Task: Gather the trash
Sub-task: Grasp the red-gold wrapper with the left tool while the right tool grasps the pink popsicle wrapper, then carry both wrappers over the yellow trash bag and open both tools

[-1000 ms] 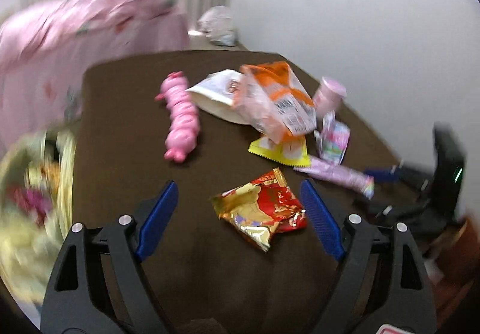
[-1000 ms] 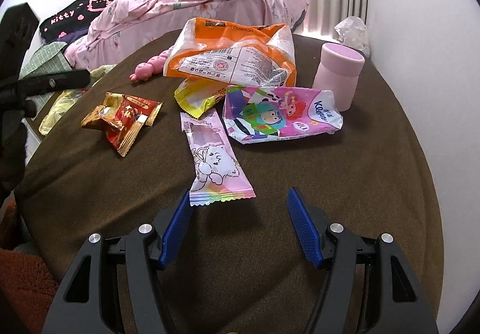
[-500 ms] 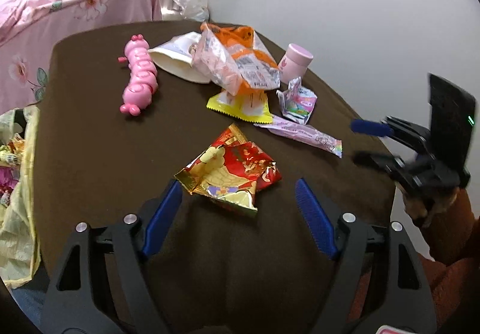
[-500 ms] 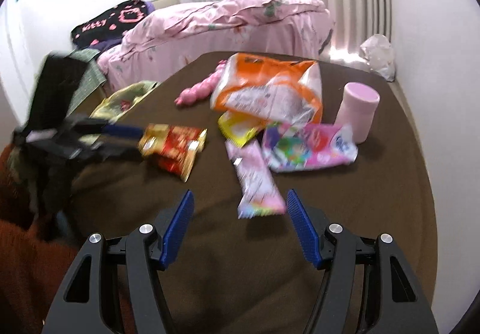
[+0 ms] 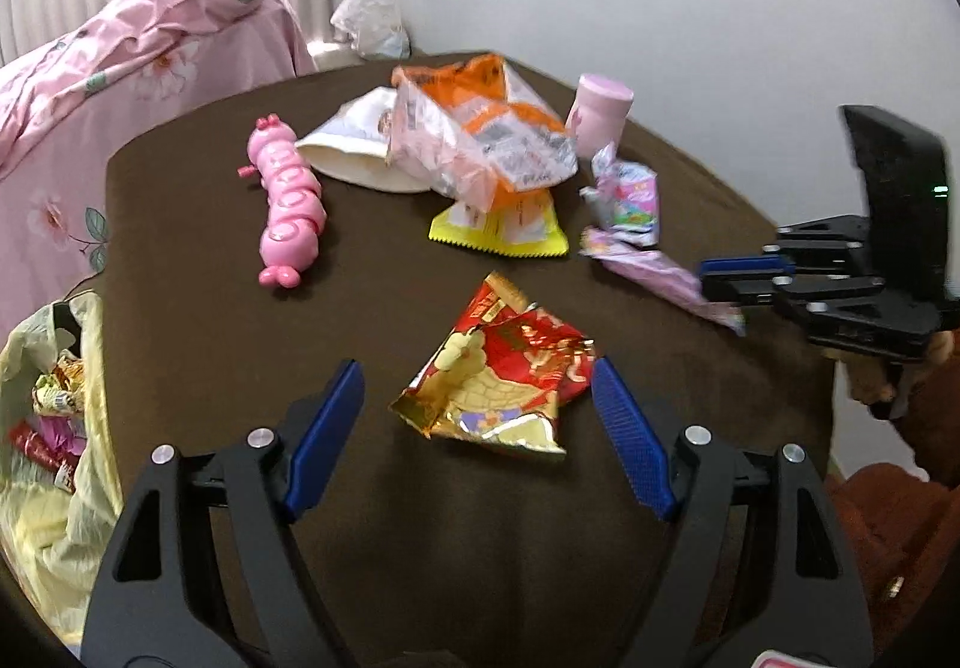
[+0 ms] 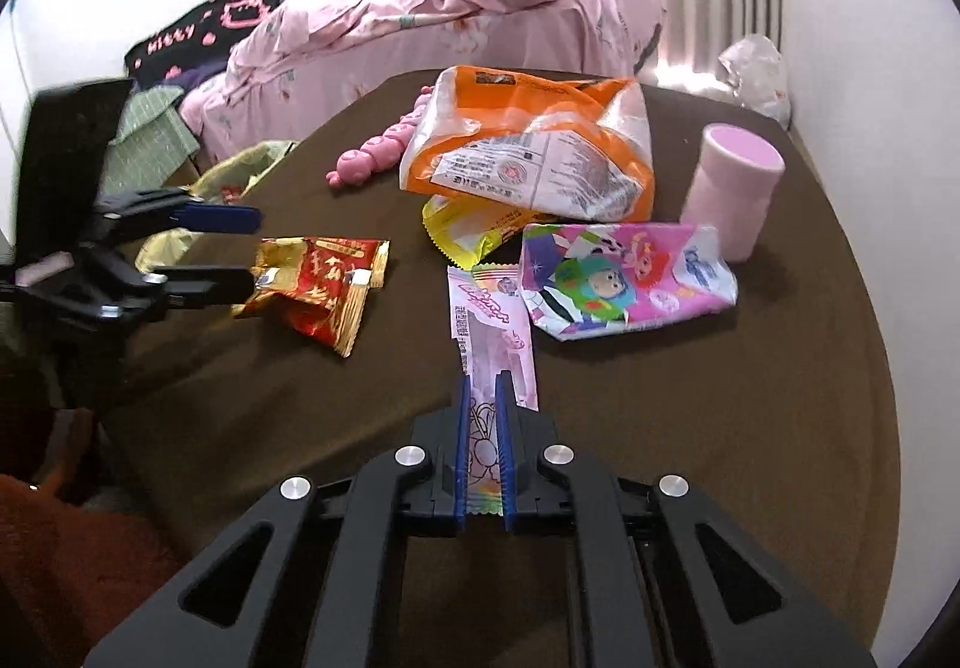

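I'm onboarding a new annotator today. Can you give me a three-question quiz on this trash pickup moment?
1. True or false: the right gripper is shut on the pink wrapper.
2. Which item lies between the open fingers of the left gripper? A) pink cup B) red and gold wrapper C) pink caterpillar toy
3. Fill in: the yellow bag holding collected trash hangs off the table's ____ edge in the left wrist view.

Key: 1 true; 2 B, the red and gold wrapper; 3 left, see the yellow bag and the table.
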### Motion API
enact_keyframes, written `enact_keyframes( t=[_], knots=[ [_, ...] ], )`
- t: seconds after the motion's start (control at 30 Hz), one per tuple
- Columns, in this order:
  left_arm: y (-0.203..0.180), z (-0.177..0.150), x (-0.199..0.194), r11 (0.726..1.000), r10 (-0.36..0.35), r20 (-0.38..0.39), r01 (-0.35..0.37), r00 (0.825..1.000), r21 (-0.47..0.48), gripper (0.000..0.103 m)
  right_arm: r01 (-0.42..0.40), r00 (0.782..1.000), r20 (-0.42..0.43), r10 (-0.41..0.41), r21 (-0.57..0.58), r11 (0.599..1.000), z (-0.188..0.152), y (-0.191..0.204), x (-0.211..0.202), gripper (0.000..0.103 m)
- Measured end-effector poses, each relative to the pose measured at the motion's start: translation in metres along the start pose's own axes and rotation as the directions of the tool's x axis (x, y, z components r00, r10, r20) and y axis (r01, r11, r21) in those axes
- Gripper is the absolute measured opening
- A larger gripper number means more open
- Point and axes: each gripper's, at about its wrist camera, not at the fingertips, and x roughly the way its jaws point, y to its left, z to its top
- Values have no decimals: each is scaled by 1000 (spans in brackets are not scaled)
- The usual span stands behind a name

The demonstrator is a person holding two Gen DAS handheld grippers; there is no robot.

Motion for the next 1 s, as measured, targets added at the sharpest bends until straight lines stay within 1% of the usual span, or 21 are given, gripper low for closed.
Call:
enact_keyframes(
  t=[0.1, 0.17, 0.2, 0.27, 0.33, 0.37, 0.4, 0.43, 0.47, 0.5, 0.53, 0.6, 0.7, 0.77, 0.83, 0.93, 0.97, 1.0],
  knots=[
    [-5, -2, 11, 1000, -26, -30, 26, 999, 9, 74, 4, 1000, -7, -4, 10, 1000, -5, -1, -2, 9],
    [-13, -5, 11, 999, -41, -30, 41, 999, 23, 74, 18, 1000, -12, -18, -4, 1000, -7, 1, -1, 9],
    [-15, -6, 11, 999, -36, -30, 36, 999, 25, 72, 19, 1000, -15, -19, -10, 1000, -7, 2, -1, 9],
    [-18, -9, 12, 1000, -2, -37, 3, 999, 13, 65, 20, 1000, -16, -20, -16, 1000, -6, 4, 1, 9],
    [-15, -11, 11, 1000, -5, -38, 4, 999, -28, 55, 26, 1000, -2, -26, -17, 1000, -6, 6, 1, 10],
    [-11, -12, 10, 998, -12, -33, 10, 999, -61, 54, 29, 1000, 4, -29, -14, 999, -6, 5, 1, 10],
    [-7, -12, 8, 996, -14, -20, 12, 1000, -92, 51, 30, 999, 12, -30, -7, 1000, -6, 5, 1, 10],
    [-3, -12, 6, 993, -17, -6, 16, 1000, -117, 47, 22, 1000, 18, -22, -3, 1000, -7, 5, 0, 14],
    [0, -12, 3, 991, -17, 8, 18, 1000, -135, 45, 13, 1000, 26, -13, -1, 1000, -7, 5, -1, 29],
    [2, -12, 1, 989, -14, 19, 16, 1000, -148, 45, 6, 999, 38, -6, 1, 1000, -8, 4, -4, 37],
    [4, -12, -2, 987, -7, 33, 12, 999, -160, 44, 6, 999, 44, -6, 1, 1000, -8, 5, -7, 42],
    [6, -12, -9, 984, 22, 64, -11, 998, -179, 44, 17, 998, 52, -17, -6, 1000, -9, 5, -14, 42],
    [7, -15, -19, 976, 91, 105, -68, 990, -205, 44, 76, 995, 57, -76, 4, 997, -13, 2, -19, 42],
    [9, -18, -25, 969, 120, 126, -89, 985, -231, 44, 96, 993, 64, -98, 27, 995, -16, -3, -19, 42],
    [11, -19, -27, 964, 120, 130, -84, 984, -252, 44, 88, 995, 42, -91, 67, 994, -18, -10, -15, 42],
    [14, -22, -31, 961, 132, 129, -95, 983, -261, 44, 63, 998, -13, -62, 83, 995, -23, -14, -4, 42],
    [15, -22, -32, 959, 138, 132, -99, 982, -265, 44, 71, 997, -15, -70, 70, 995, -26, -11, -3, 38],
    [16, -23, -33, 958, 138, 135, -98, 981, -270, 44, 103, 995, -3, -103, 51, 993, -27, -7, -4, 30]
  ],
)
